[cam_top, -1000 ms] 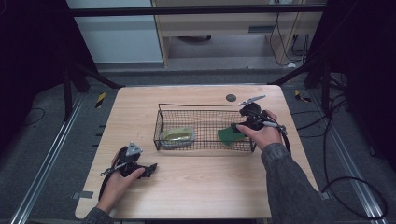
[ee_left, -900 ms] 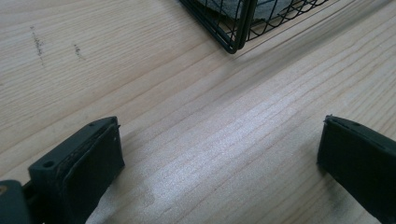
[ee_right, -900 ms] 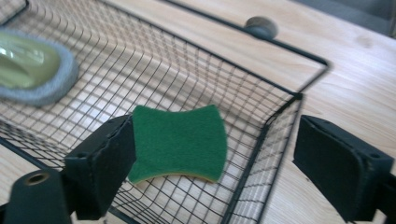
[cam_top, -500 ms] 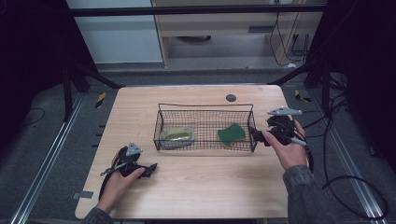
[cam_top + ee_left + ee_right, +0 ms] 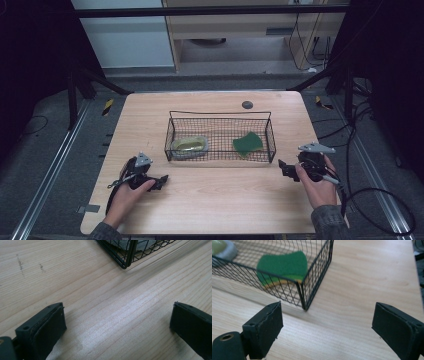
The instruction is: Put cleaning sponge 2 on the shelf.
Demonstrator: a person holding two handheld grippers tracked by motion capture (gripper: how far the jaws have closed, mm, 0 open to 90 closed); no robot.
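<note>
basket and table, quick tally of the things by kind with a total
wire basket: 1
green sponge: 1, in the basket
grey dish with yellow-green inside: 1, in the basket
small dark round thing: 1, on the table behind the basket
Total: 4

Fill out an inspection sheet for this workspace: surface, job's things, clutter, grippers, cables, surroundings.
Surface: light wooden table, faint dark scuffs near the left gripper.
Job's things: black wire basket at mid-table; green sponge lies flat in its right end, yellow-green dish in its left end.
Clutter: small dark round disc behind the basket.
Grippers: left gripper low over the table in front of the basket's left corner, jaws wide apart, empty; right gripper off the basket's right front corner, jaws wide apart, empty.
Cables: black cable loops from the right gripper over the floor.
Surroundings: dark frame legs, grey floor, pale cabinet behind the table.
</note>
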